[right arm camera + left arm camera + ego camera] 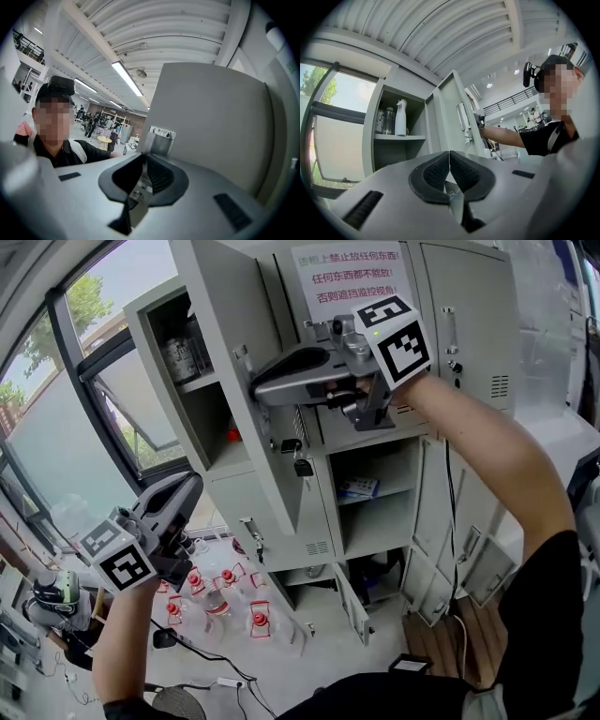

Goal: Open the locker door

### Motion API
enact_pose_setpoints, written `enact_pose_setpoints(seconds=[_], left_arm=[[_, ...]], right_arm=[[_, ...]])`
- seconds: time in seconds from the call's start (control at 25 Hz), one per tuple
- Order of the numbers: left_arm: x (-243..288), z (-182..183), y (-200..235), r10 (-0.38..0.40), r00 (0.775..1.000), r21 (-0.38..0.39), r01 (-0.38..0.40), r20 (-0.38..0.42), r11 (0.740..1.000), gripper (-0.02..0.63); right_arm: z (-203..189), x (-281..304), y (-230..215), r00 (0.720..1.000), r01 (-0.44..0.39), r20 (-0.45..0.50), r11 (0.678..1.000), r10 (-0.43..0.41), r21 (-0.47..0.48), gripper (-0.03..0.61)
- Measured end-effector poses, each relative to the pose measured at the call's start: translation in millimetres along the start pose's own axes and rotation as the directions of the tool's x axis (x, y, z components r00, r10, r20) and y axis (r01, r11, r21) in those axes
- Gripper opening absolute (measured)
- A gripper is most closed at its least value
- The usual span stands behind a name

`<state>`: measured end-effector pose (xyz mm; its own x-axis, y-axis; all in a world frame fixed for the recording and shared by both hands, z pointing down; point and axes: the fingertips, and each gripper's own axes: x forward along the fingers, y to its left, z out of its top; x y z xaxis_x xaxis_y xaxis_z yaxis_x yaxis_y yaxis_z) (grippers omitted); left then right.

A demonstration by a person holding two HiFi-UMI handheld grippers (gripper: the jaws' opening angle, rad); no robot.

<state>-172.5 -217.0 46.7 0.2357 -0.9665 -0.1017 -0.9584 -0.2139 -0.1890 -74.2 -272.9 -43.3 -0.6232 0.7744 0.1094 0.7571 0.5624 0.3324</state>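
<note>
Left gripper: held low, jaws together, empty. Right gripper: clamped on the edge of the locker door, which is stood well out from the locker. Risk judged: the thin edge may be lost from the pads if pulled against the hinge arc.

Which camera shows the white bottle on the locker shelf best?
The left gripper view: the white bottle stands upright on the open compartment's shelf. The head view shows that compartment, but the bottle cannot be made out there. The right gripper view faces the locker door instead.
</note>
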Motion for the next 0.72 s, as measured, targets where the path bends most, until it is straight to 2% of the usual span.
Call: enact_pose_setpoints(seconds=[0.28, 0.72], left_arm=[[3, -2, -11, 0.029, 1.0, 0.006, -0.029, -0.006, 1.0, 0.017], [2, -3, -19, 0.057, 0.998, 0.006, -0.057, -0.013, 0.998, 0.017]], right_arm=[[-1, -21, 7, 0.998, -0.068, 0.007, 0.998, 0.068, -0.011, 0.04], [-1, -47, 12, 0.991, -0.125, 0.042, 0.992, 0.124, 0.016, 0.041]])
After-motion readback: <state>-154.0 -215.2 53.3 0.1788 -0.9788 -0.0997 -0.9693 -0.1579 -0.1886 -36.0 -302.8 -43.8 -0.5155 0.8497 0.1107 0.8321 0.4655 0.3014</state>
